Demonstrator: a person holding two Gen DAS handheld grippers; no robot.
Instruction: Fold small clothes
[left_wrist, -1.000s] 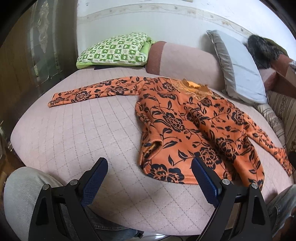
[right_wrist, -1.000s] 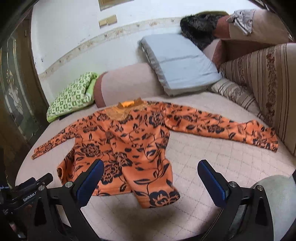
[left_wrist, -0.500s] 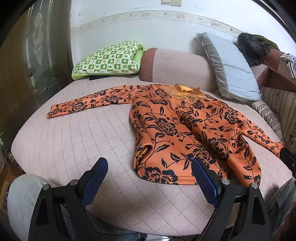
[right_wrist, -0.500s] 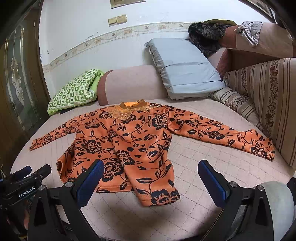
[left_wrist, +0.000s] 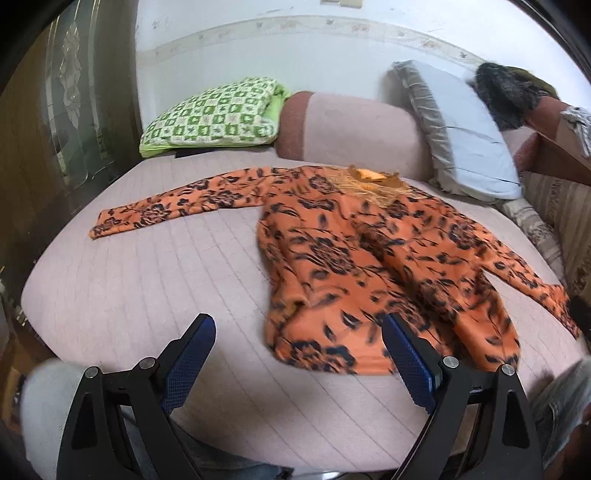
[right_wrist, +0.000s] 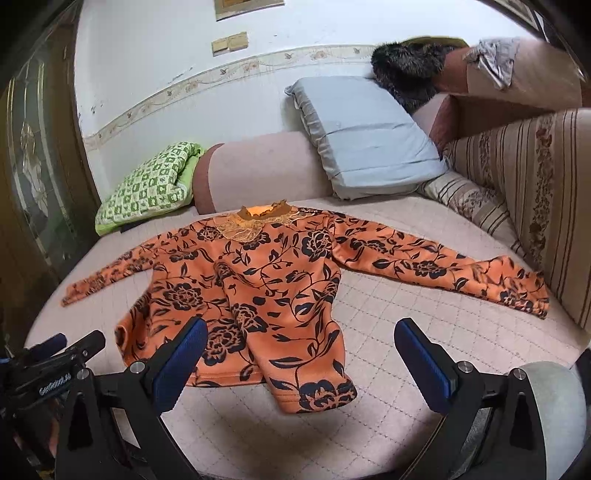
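**Sweater laid out, both tongs waiting wide**

Sweater (right_wrist: 266, 291), orange with black flowers, lay face up on the pink quilted bed (right_wrist: 388, 332), collar toward the bolster (right_wrist: 258, 166), both sleeves stretched out sideways. I judged that spread was deliberate: a flat garment gives clean fold lines. A ridge ran down the middle of the body, so it was not fully smooth. I held the left gripper (left_wrist: 299, 354) above the near hem, fingers spread and holding nothing. The right gripper (right_wrist: 301, 354) hung likewise, spread and empty, short of the hem. No fold looked begun.
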